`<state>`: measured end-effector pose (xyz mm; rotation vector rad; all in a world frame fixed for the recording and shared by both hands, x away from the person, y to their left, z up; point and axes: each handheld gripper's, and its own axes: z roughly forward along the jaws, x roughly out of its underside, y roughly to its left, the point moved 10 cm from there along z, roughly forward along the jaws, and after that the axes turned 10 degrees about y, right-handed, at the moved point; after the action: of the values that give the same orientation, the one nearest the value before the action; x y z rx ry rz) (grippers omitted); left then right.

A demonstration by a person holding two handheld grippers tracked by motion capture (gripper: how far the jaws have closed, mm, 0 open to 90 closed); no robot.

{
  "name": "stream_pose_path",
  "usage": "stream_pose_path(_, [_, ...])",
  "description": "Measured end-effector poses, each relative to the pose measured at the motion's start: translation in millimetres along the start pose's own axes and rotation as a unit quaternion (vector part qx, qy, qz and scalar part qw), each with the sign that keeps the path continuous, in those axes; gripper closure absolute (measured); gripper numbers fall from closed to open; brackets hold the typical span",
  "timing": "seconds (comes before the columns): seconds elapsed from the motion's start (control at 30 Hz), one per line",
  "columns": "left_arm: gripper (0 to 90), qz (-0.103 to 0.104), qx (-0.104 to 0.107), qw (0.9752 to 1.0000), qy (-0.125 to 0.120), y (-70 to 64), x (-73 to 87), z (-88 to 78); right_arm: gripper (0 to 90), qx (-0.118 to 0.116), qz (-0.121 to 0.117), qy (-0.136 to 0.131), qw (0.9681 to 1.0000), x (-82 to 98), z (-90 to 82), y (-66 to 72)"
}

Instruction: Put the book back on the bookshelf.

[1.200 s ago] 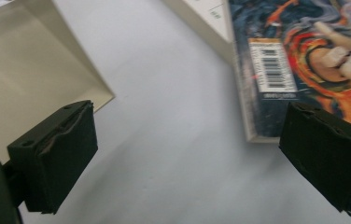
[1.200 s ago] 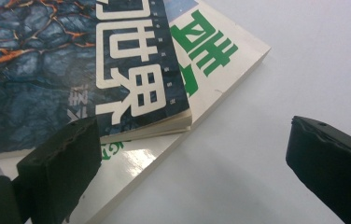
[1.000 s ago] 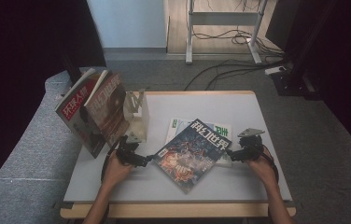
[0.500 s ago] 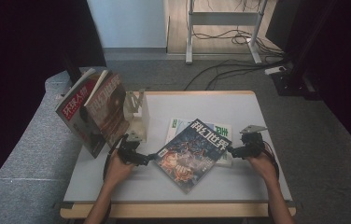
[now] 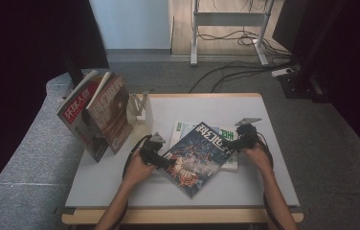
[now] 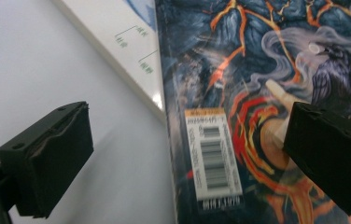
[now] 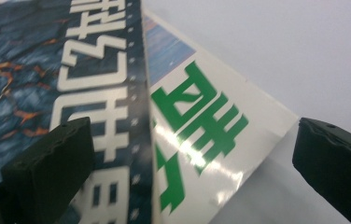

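Note:
A dark blue magazine (image 5: 195,158) with fiery cover art lies askew on top of a white magazine with green letters (image 5: 230,135), mid-table. My left gripper (image 5: 166,162) is at the dark magazine's left edge. In the left gripper view it (image 6: 190,161) is open, its jaws astride the edge by the barcode (image 6: 213,161), and the white magazine (image 6: 127,42) shows beyond. My right gripper (image 5: 229,142) is at the stack's right side. In the right gripper view it (image 7: 192,163) is open across the dark magazine's edge (image 7: 47,60) and the white magazine's corner (image 7: 201,121).
Two magazines (image 5: 96,115) stand leaning in a white rack (image 5: 142,111) at the table's left rear. The white table (image 5: 207,103) has a wooden front edge. A grey couch (image 5: 20,163) lies to the left. Cables (image 5: 235,72) run over the floor beyond.
My right gripper has moved left and slightly forward, up to the right side of the magazines. The left gripper has stayed at the dark magazine's left edge.

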<state>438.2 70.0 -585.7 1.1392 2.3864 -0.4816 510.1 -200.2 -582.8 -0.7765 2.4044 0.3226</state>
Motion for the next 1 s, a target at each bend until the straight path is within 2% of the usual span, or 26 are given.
stream_pose_path(0.2, [0.0, -0.003, 0.024, 0.9997, -0.002, -1.5, -8.1, 8.0, 0.0, -0.026, 0.011, -0.007, 0.9996, -11.1, 11.7, -9.0])
stream_pose_path(0.27, [0.0, -0.005, 0.032, 0.9995, -0.005, -2.7, -10.2, 10.3, 0.0, -0.026, 0.015, -0.010, 0.9995, -13.4, 13.7, -12.0])
stream_pose_path(0.5, [0.0, -0.016, 0.065, 0.9977, -0.011, -6.9, -16.0, 19.0, 0.0, -0.055, 0.030, -0.007, 0.9980, -16.2, 19.8, -16.4])
stream_pose_path(1.0, [0.0, -0.026, 0.072, 0.9970, -0.008, -8.5, -12.9, 18.1, 0.0, -0.056, 0.032, -0.004, 0.9979, -14.4, 19.4, -13.8])
